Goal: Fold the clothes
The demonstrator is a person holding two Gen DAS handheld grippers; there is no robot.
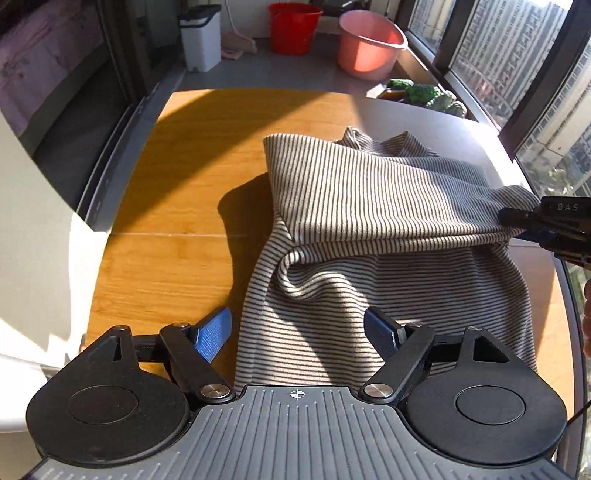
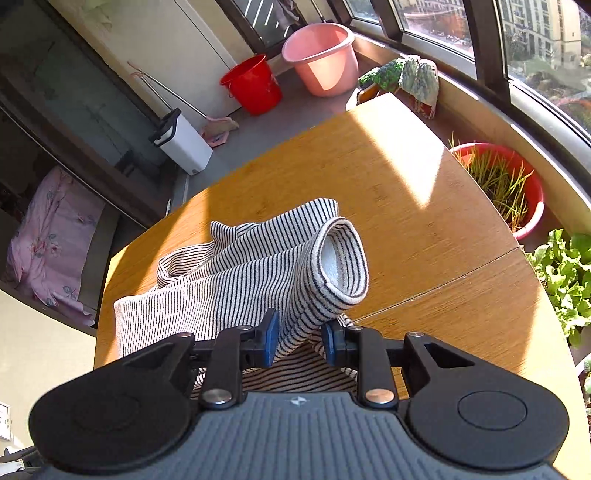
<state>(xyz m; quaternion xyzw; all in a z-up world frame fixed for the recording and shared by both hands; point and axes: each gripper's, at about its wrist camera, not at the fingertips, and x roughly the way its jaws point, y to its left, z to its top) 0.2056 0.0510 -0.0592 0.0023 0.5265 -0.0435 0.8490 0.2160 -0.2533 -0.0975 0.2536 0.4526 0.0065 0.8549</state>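
From my left wrist camera, my left gripper (image 1: 297, 338) hangs wide open over the near hem of the striped shirt (image 1: 369, 229) on the wooden table (image 1: 166, 221), gripping nothing. Far off stand a red bucket (image 1: 293, 27) and a pink basin (image 1: 369, 44).

From my right wrist camera, my right gripper (image 2: 299, 341) is clamped on the shirt's sleeve (image 2: 332, 266), lifted above the table. A potted plant (image 2: 506, 184) stands at the table's right edge.

The only legible writing is the raised lettering "BAS" on the black plastic body of the right gripper (image 1: 517, 218), seen at the right edge of the left wrist view. Nothing else in either view carries readable text.
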